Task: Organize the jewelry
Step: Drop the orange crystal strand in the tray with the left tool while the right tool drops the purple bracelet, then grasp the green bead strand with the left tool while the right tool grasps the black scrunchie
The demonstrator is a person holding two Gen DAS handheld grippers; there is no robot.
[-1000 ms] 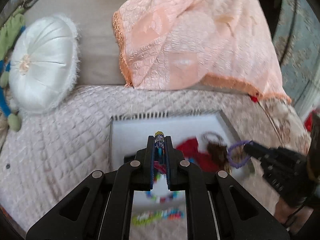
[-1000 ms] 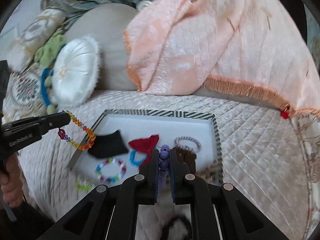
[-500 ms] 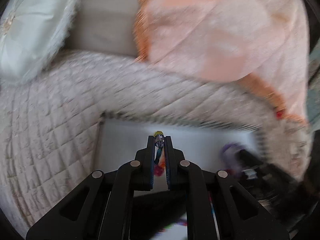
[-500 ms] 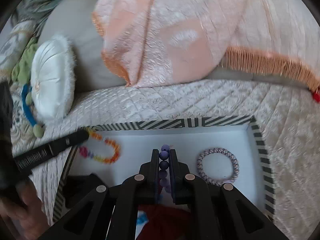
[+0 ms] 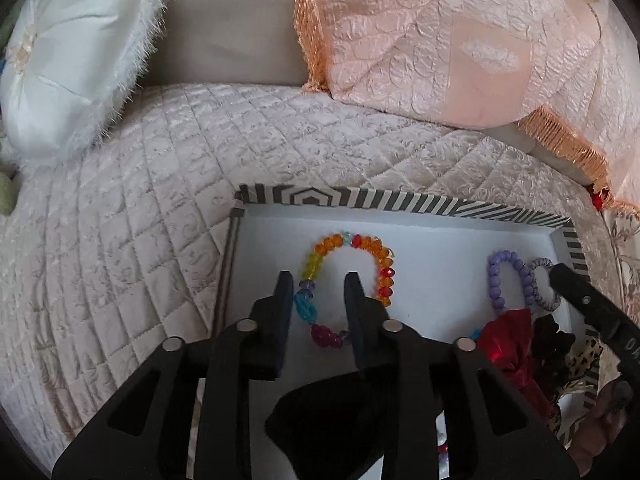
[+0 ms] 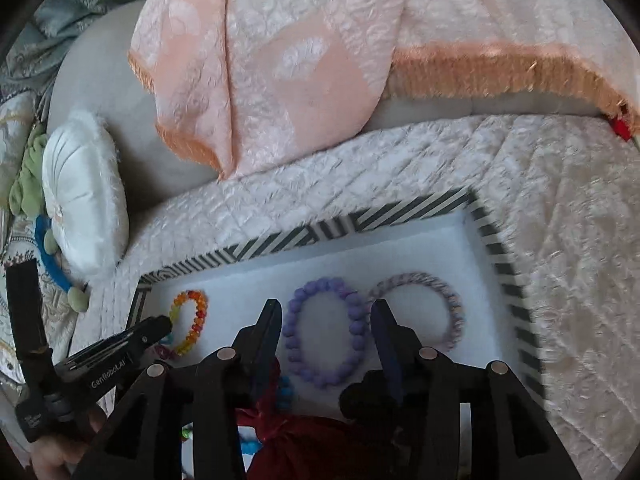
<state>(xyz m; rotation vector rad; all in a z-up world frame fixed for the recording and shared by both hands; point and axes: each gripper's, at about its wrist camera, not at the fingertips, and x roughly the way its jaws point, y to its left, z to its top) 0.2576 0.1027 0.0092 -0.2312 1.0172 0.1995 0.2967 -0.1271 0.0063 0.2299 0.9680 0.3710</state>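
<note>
A white tray with a striped rim [image 5: 400, 200] [image 6: 320, 232] lies on the quilted bed. A rainbow bead bracelet [image 5: 360, 248] [image 6: 192, 312] lies flat in its back left part. My left gripper [image 5: 320, 284] is open just above it, fingers either side of its near half. A purple bead bracelet [image 6: 324, 340] [image 5: 504, 276] lies flat mid-tray, beside a pale braided band [image 6: 436, 308] [image 5: 542, 284]. My right gripper [image 6: 324, 312] is open over the purple bracelet, holding nothing.
A red scrunchie [image 5: 512, 344] [image 6: 312, 432], a black scrunchie [image 5: 556, 340] and a black pouch [image 5: 340, 412] lie at the tray's near side. A white round cushion [image 5: 60, 60] and a peach throw [image 5: 440, 40] lie behind the tray.
Both grippers moved over the tray's back part and opened. The rainbow bracelet and the purple bracelet left the jaws and now lie flat on the tray.
</note>
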